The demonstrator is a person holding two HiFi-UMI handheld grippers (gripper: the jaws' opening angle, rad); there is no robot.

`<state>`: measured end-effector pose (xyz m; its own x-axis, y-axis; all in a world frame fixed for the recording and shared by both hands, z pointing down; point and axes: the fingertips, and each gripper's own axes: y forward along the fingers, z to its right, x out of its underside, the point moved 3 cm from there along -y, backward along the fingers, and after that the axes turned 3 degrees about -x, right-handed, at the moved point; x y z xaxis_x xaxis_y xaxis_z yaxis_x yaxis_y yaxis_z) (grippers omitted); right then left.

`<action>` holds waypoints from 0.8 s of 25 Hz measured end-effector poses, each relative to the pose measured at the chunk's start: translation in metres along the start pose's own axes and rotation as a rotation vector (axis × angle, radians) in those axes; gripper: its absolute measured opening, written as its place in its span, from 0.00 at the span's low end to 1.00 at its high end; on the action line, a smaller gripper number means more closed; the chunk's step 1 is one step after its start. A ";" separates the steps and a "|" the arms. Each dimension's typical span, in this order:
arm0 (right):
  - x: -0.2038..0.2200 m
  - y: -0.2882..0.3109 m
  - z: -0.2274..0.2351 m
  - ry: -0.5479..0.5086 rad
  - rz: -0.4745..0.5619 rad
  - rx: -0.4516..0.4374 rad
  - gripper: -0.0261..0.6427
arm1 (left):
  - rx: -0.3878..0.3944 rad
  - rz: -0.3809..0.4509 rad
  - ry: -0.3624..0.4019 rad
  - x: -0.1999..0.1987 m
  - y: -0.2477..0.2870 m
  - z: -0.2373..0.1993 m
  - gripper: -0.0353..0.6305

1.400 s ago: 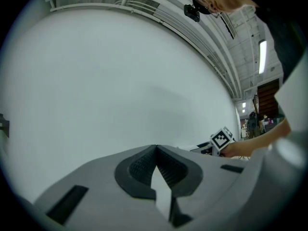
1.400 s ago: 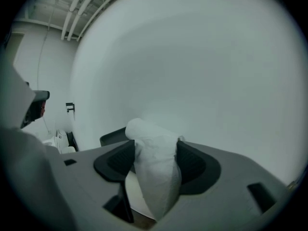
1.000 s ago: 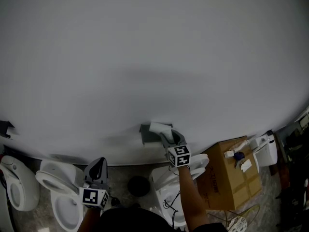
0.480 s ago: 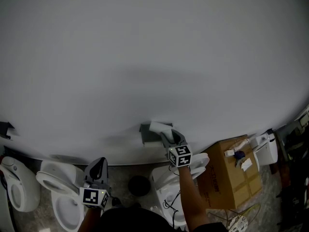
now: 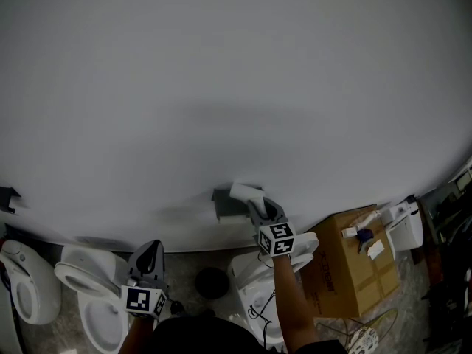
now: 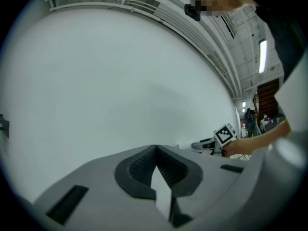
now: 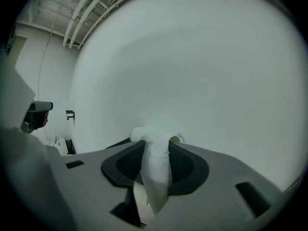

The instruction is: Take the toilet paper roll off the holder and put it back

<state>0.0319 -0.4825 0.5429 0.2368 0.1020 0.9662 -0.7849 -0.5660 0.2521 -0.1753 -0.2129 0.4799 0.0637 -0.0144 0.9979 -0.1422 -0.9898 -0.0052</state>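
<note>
The white toilet paper roll (image 5: pixel 245 192) sits at the dark grey holder (image 5: pixel 223 203) on the white wall. My right gripper (image 5: pixel 259 211) reaches up to it from below. In the right gripper view, the roll (image 7: pixel 155 172) fills the gap between the jaws of the right gripper (image 7: pixel 155 141). The jaws are closing and the pads press on the soft paper, squashing it narrow. My left gripper (image 5: pixel 150 259) hangs low at the left, away from the holder. In its own view the left gripper (image 6: pixel 156 148) is shut, with its tips touching and nothing between them.
Two toilets (image 5: pixel 92 301) (image 5: pixel 22 286) stand at the lower left. A third toilet (image 5: pixel 254 290) is under my right arm. A cardboard box (image 5: pixel 354 271) with small items on top stands to the right, and a dark round object (image 5: pixel 212 282) lies on the floor.
My right gripper has edged slightly to the right, and the roll with it. The left gripper has stayed where it was.
</note>
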 end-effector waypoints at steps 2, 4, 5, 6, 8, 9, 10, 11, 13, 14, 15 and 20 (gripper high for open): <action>-0.004 -0.002 0.000 0.000 0.014 0.004 0.24 | 0.000 0.000 0.000 0.001 -0.001 0.000 0.06; -0.009 -0.005 0.000 -0.001 0.031 0.006 0.24 | 0.001 0.000 0.000 0.002 -0.002 -0.001 0.06; -0.012 -0.007 0.000 0.000 0.040 0.008 0.24 | 0.002 0.001 -0.001 0.002 -0.003 -0.001 0.06; -0.015 -0.009 0.000 0.000 0.049 0.010 0.24 | 0.003 0.001 -0.001 0.002 -0.003 -0.001 0.06; -0.022 -0.012 0.000 -0.002 0.065 0.014 0.23 | 0.005 0.004 -0.002 0.000 -0.004 -0.001 0.06; -0.026 -0.013 -0.001 -0.003 0.073 0.015 0.23 | 0.006 0.007 0.000 0.000 -0.005 -0.001 0.06; -0.029 -0.015 -0.001 -0.004 0.081 0.016 0.23 | 0.006 0.010 0.003 -0.001 -0.005 -0.001 0.06; -0.033 -0.016 -0.001 -0.004 0.090 0.017 0.22 | 0.007 0.013 0.007 -0.002 -0.005 0.000 0.06; -0.041 -0.020 0.000 -0.005 0.109 0.020 0.22 | 0.009 0.016 0.011 -0.003 -0.005 0.002 0.06; -0.045 -0.022 0.000 -0.007 0.119 0.022 0.22 | 0.010 0.015 0.011 -0.003 -0.005 0.002 0.06; -0.050 -0.025 -0.001 -0.011 0.128 0.024 0.22 | 0.010 0.015 0.012 -0.003 -0.006 0.003 0.06; -0.078 -0.042 -0.006 -0.041 0.195 0.033 0.21 | 0.015 0.011 0.010 -0.002 -0.007 0.003 0.06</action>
<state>0.0433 -0.4621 0.4578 0.1054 -0.0451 0.9934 -0.7993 -0.5982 0.0576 -0.1719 -0.2066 0.4778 0.0523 -0.0236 0.9984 -0.1280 -0.9916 -0.0167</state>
